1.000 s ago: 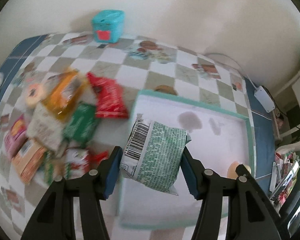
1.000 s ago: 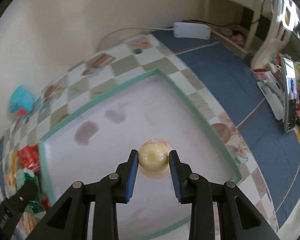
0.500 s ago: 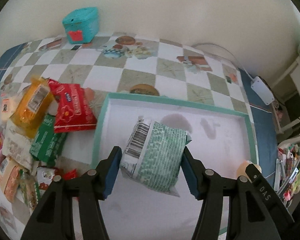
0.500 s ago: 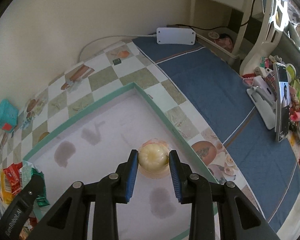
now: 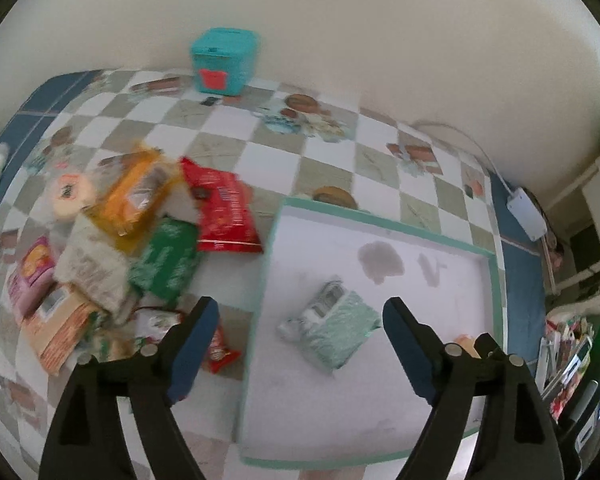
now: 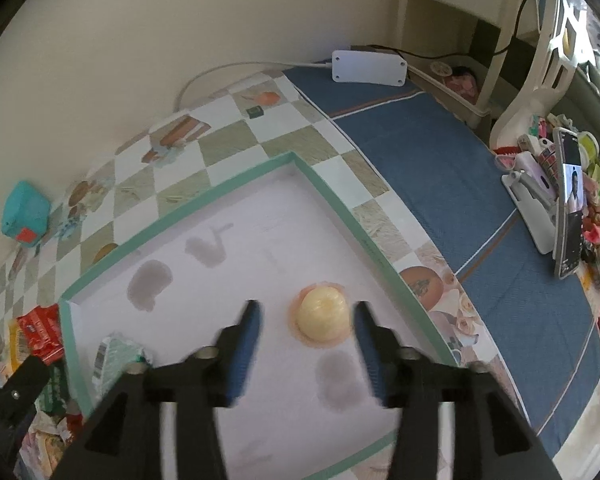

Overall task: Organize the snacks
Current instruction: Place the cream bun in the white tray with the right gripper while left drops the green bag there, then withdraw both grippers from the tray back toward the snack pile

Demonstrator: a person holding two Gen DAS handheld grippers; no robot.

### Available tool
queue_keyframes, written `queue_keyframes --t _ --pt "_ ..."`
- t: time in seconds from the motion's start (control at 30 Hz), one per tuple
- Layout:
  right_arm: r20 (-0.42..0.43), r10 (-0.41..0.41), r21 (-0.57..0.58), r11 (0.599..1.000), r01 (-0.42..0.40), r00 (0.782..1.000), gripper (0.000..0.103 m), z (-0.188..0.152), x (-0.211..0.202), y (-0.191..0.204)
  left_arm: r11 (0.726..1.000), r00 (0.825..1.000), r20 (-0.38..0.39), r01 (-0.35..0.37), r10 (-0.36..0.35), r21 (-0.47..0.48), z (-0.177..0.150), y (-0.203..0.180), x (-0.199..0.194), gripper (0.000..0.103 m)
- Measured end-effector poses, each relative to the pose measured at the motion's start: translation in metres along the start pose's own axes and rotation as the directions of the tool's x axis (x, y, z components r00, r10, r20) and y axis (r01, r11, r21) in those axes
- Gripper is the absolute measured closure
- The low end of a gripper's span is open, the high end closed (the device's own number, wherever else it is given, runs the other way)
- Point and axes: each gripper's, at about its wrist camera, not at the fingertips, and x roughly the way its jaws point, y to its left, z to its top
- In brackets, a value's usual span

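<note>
A pale green snack packet (image 5: 332,326) lies flat inside the white tray with the teal rim (image 5: 384,216). My left gripper (image 5: 298,316) is open above it, not touching. In the right wrist view a round yellow wrapped cake (image 6: 324,314) rests on the tray floor near the tray's right rim (image 6: 364,236). My right gripper (image 6: 306,312) is open around it, blurred by motion. The green packet also shows in the right wrist view (image 6: 118,354) at the tray's left side.
A pile of snack packets lies left of the tray: red (image 5: 224,212), orange (image 5: 134,200), dark green (image 5: 166,260), and several others. A teal box (image 5: 222,64) stands by the wall. A white power adapter (image 6: 368,66) and a phone on a stand (image 6: 570,200) sit to the right.
Both grippers have opened. The green packet dropped from the left gripper onto the tray floor. The yellow cake left the right gripper and sits in the tray.
</note>
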Motion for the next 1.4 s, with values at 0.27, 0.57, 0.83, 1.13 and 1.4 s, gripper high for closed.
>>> queue_keyframes --t 0.27,0.57,0.83,1.13,1.4 --pt "0.0 0.033 -0.055 0.998 -0.033 0.999 0.026 -0.016 -0.019 0.014 0.992 0.994 -0.012 -0.106 0.105 -0.074 -0.007 0.051 -0.015 0.018" --pt "0.035 0.098 -0.101 0.99 -0.094 0.995 0.013 -0.038 -0.054 0.036 0.968 0.984 0.012 -0.174 0.179 -0.18 -0.019 0.107 -0.045 0.004" --pt "0.063 0.159 -0.15 0.978 -0.148 0.985 0.0 -0.056 -0.079 0.063 0.941 0.974 0.036 -0.208 0.225 -0.268 -0.028 0.153 -0.07 0.004" --pt "0.066 0.252 -0.271 0.936 -0.226 0.965 0.0 -0.086 -0.104 0.111 0.896 0.948 0.077 -0.262 0.308 -0.358 -0.032 0.199 -0.097 0.004" --pt "0.007 0.339 -0.407 0.861 -0.307 0.941 0.0 -0.12 -0.114 0.163 0.834 0.922 0.068 -0.31 0.38 -0.456 -0.039 0.245 -0.11 0.004"
